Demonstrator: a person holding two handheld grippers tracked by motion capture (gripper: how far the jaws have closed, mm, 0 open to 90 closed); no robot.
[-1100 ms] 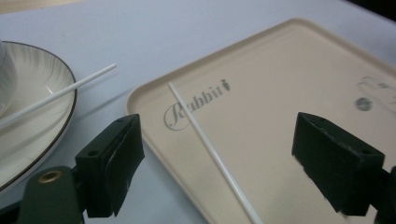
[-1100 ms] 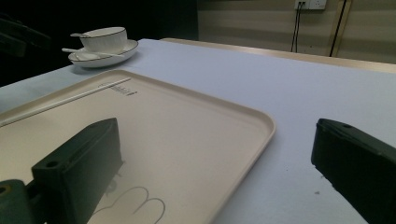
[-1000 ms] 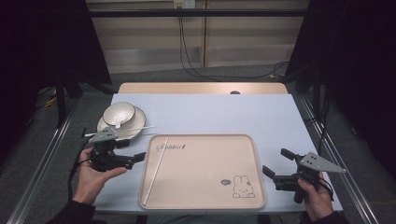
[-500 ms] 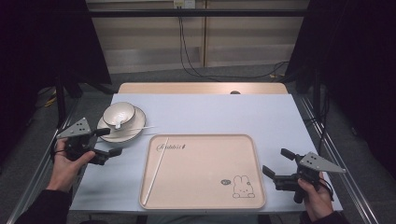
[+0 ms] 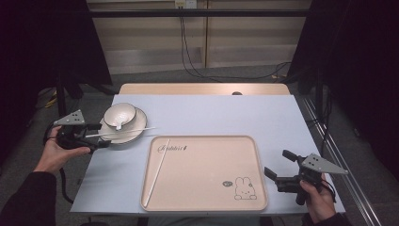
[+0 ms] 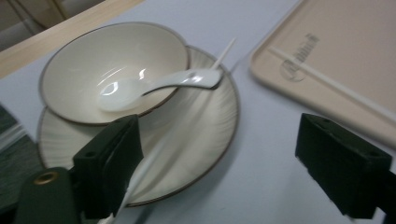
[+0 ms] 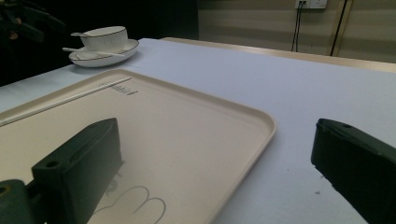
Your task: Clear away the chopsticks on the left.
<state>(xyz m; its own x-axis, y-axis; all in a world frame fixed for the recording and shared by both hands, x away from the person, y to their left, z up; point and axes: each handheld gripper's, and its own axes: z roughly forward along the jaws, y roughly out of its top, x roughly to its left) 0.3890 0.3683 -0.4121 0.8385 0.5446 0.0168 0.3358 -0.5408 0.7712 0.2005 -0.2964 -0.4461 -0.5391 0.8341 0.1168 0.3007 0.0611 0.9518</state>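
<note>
Chopsticks (image 5: 120, 132): two, one across the plate (image 5: 134, 135), one on the tray (image 5: 207, 197).
Left gripper (image 5: 94, 140), jaws closing yet apart, sits beside the plate's outer edge; right gripper (image 5: 277, 170) gapes over bare table (image 5: 226, 113).

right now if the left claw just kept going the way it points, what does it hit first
Most likely the loose chopstick lying across the plate, near its inner jaw. The left claw is open and aimed at that plate's near rim, with the bowl behind. Depth is hard to judge.
</note>
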